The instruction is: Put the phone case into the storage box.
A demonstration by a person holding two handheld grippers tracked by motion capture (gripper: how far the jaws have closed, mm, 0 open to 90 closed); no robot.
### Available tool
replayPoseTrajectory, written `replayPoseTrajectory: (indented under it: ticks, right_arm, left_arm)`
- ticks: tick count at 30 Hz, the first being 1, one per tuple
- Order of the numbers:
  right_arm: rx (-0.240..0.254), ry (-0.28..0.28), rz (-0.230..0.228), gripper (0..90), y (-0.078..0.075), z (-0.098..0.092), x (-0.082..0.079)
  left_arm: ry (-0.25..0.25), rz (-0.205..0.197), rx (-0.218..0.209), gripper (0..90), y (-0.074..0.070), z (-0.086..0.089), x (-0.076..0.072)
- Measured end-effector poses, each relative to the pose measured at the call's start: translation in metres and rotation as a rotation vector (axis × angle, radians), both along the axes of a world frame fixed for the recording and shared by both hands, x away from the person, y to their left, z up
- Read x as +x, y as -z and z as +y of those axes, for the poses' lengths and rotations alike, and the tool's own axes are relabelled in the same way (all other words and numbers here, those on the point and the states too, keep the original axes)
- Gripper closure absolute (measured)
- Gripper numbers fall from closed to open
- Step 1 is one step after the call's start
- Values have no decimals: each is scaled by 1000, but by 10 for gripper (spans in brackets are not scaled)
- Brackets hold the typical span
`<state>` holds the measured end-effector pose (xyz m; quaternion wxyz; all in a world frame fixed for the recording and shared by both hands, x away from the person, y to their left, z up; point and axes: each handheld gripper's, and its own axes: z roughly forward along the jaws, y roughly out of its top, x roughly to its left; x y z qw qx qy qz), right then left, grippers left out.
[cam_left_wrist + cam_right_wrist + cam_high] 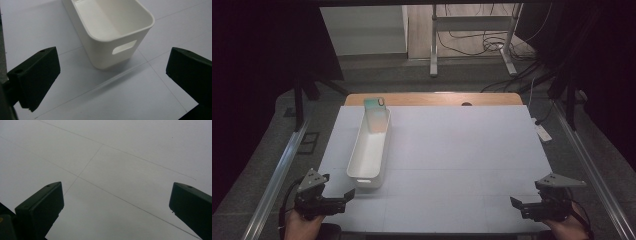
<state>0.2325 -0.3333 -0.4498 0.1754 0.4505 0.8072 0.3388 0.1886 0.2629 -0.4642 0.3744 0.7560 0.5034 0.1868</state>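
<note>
Holding both grippers, left (pixel 343 196) & right (pixel 518 204), jaws apart w/ nothing held, I've prob. not started: bin (pixel 369 150) untouched.

Your bin (pixel 110 32): white plastic, smooth, slight satin sheen on the walls. Your bench (pixel 462 150): matt pale sheet cover, smooth, with thin seam lines; a bare wood strip (pixel 432 98) at its far edge. Jaws on both your grippers: black matt plastic, faintly grainy.
</note>
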Motion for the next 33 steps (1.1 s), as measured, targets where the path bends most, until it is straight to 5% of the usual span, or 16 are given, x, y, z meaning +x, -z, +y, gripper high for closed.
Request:
replayPoseTrajectory:
  ticks: [16, 33]
  right_arm:
    - [1, 0, 1, 0, 0, 0, 0]
    - [-10, -7, 5, 0, 1, 1, 1]
  left_arm:
    - [-15, 32, 57, 0, 5, 0, -7]
    - [-19, 55, 64, 10, 6, -1, -6]
